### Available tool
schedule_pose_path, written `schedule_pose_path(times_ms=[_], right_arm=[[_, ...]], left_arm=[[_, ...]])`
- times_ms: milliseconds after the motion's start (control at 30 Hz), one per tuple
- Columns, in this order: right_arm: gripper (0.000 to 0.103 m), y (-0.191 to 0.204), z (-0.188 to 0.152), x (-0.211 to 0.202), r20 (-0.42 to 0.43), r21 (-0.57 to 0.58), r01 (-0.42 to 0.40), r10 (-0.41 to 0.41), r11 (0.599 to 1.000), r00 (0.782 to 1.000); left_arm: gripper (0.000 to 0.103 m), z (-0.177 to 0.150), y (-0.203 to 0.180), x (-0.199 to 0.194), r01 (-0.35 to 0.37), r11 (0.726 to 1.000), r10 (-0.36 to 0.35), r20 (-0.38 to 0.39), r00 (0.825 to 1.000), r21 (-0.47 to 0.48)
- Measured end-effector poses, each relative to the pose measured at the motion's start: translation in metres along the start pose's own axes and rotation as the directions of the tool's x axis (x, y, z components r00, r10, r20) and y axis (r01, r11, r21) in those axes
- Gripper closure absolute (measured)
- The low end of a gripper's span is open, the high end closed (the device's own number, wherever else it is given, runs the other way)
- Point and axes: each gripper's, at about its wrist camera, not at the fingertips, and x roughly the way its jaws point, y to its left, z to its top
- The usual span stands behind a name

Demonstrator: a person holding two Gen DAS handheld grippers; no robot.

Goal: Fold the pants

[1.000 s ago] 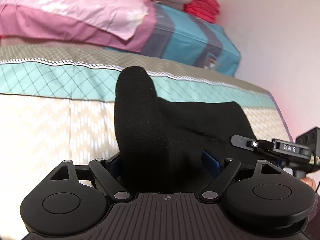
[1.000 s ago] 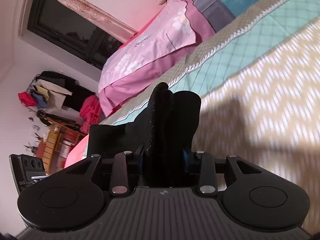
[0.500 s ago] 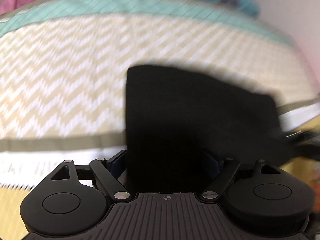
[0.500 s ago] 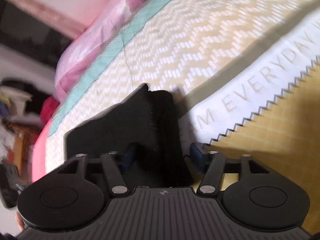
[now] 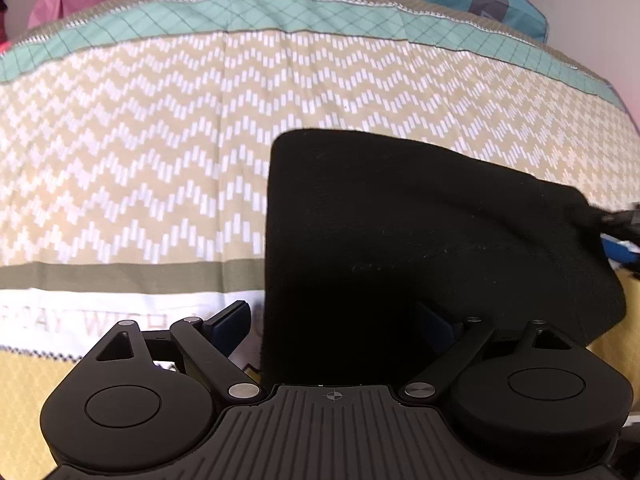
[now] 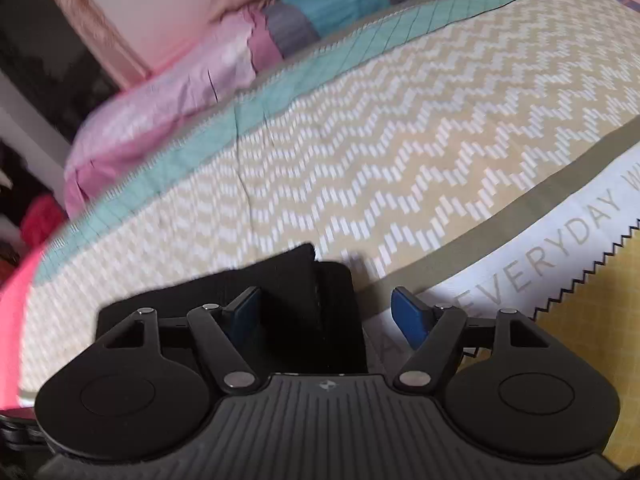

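R gripper [image 6: 326, 312] jaws are opening w/ the black knit fabric pants [image 5: 420, 240] between them, pads off the cloth; L gripper [image 5: 336, 320] jaws spread, pants edge between, no pinch. One pair of pants lies folded flat on the zigzag-patterned bed cover [image 5: 140, 140], so the fold looks laid; prob. only smoothing or one more fold left. Two grippers, two pillows at the bed head.

My right fingers [image 5: 624, 222] a dark smear at the left wrist view's edge, black pants [image 5: 420, 240] covering my left gripper's right finger, pillows [image 6: 168, 112] and room corner blurred, bedspread lettering [image 6: 560, 256] cut off.
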Motion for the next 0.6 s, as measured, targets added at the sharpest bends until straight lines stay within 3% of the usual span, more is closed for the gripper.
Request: schedule_pose_path(times_ms=[133,200,367,600], right_arm=[[0.022,0.017,-0.025,-0.021,-0.036,-0.131,-0.038,0.034,0.991,0.999],[0.022,0.015,-0.04,-0.018,-0.071,-0.168,-0.008,-0.004,0.986,0.997],[0.016,-0.012,-0.059,-0.025,-0.104,-0.071,-0.012,0.005,0.997,0.995],[0.014,-0.011,-0.068,-0.045,-0.108,-0.091,0.045,-0.055,0.995,0.993]], left_arm=[[0.0,0.001,-0.006,-0.007,-0.061,0.998,0.061,0.023,0.998,0.028],[0.0,0.0,-0.007,-0.01,-0.084,0.996,0.083,0.03,0.996,0.031],[0.0,-0.007,-0.008,-0.021,-0.136,0.99,0.133,0.057,0.989,0.047],[0.0,-0.028,-0.006,-0.044,-0.2,0.978,0.194,0.089,0.977,0.063]])
